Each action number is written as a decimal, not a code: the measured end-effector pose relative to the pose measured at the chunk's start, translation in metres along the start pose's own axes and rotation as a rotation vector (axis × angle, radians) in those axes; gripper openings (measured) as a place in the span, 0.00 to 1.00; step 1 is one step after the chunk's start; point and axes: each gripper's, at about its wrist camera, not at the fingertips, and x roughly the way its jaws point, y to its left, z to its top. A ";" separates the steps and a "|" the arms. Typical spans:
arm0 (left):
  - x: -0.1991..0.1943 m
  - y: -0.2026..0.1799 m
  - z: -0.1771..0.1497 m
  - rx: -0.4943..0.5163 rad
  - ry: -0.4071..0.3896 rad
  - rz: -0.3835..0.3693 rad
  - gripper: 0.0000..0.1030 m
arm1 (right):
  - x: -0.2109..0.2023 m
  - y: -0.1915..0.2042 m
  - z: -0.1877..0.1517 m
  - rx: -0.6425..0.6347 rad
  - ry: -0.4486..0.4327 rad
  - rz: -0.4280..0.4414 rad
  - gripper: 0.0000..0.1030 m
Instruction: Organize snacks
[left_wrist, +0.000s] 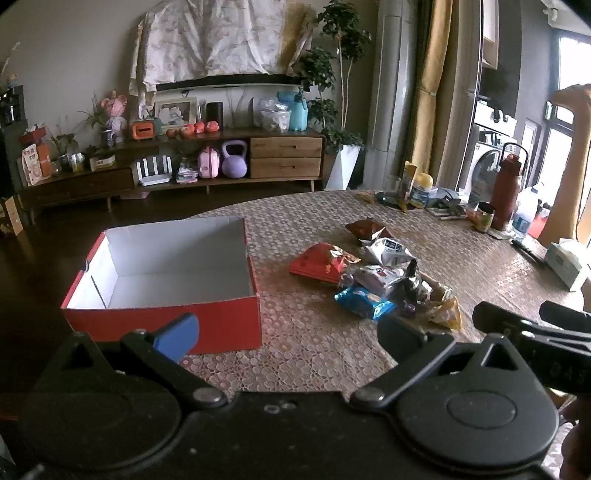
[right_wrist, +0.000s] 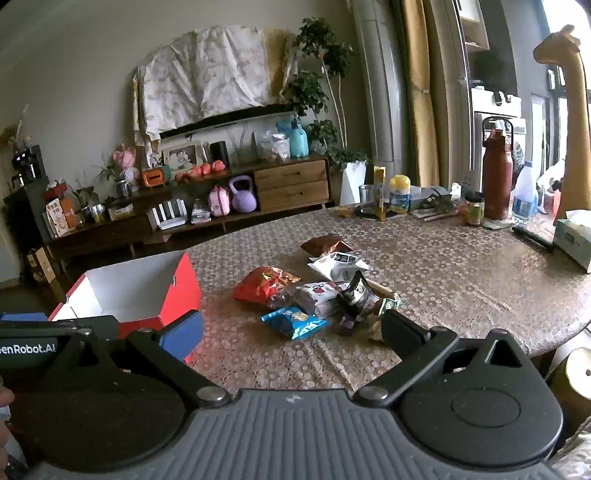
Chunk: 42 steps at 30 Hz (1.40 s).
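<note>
Snacks (right_wrist: 317, 291) are lying heaped on the worktop (right_wrist: 461, 280) beside the empty red box (left_wrist: 166, 325); both grippers (left_wrist: 288, 336) (right_wrist: 291, 336) are hovering wide open, so picking an outer packet like the blue one (right_wrist: 293, 321) seems wisest.

the right gripper (right_wrist: 291, 332) hovers with its fingers spread wide over the near edge of the table (right_wrist: 461, 280), nothing between them. the red box (right_wrist: 173, 291), white inside, sits at the table's left edge. a heap of snack packets lies mid-table: a red bag (right_wrist: 264, 282), a blue packet (right_wrist: 293, 321), a white pouch (right_wrist: 338, 264) and a brown packet (right_wrist: 323, 244) farther back. the left gripper (right_wrist: 55, 332) shows at the left edge.
</note>
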 end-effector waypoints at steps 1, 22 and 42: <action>0.000 0.000 -0.001 0.000 0.001 -0.001 1.00 | 0.000 0.000 0.000 0.000 -0.001 0.000 1.00; -0.001 -0.002 -0.003 0.000 -0.010 -0.007 1.00 | -0.003 0.003 -0.001 -0.004 -0.005 0.010 1.00; 0.013 -0.006 -0.003 0.032 -0.004 -0.044 1.00 | 0.002 -0.006 -0.002 -0.013 -0.015 0.010 1.00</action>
